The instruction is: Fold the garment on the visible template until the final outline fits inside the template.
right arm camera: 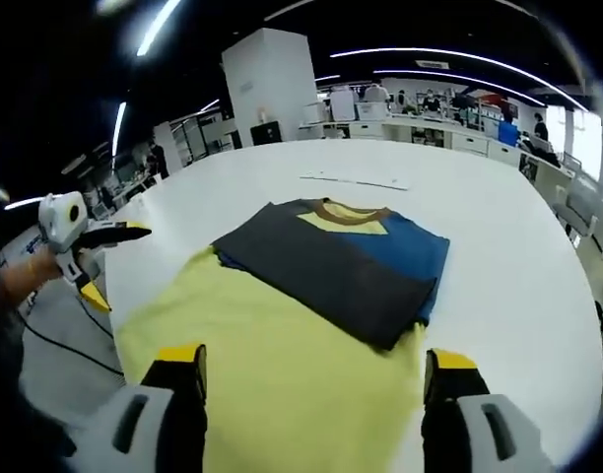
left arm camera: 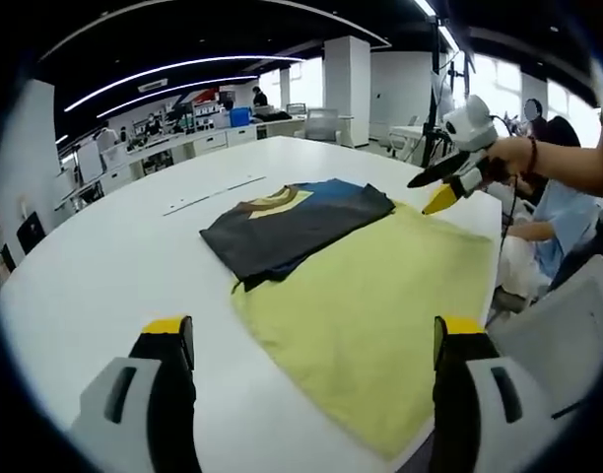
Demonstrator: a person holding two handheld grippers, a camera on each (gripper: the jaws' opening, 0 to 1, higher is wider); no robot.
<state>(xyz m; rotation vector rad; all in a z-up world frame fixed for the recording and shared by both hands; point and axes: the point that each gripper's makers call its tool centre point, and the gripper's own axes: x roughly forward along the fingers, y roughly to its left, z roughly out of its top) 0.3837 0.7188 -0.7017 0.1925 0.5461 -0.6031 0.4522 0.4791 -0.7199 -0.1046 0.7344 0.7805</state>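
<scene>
A folded garment, dark grey and blue with a yellow panel under a brown collar, lies flat on the white table. Its near part rests on a large pale yellow sheet, the template, and its collar end lies past the sheet's far edge. My left gripper hovers open over the sheet's near side, holding nothing. My right gripper hangs open above the sheet's far right corner. From the opposite side, the garment sits beyond the template, the right gripper is open, and the left gripper is open in the air at the left.
A thin pale strip lies on the table behind the garment. A person sits at the table's right edge beside a grey chair. Office desks and a white pillar stand further back.
</scene>
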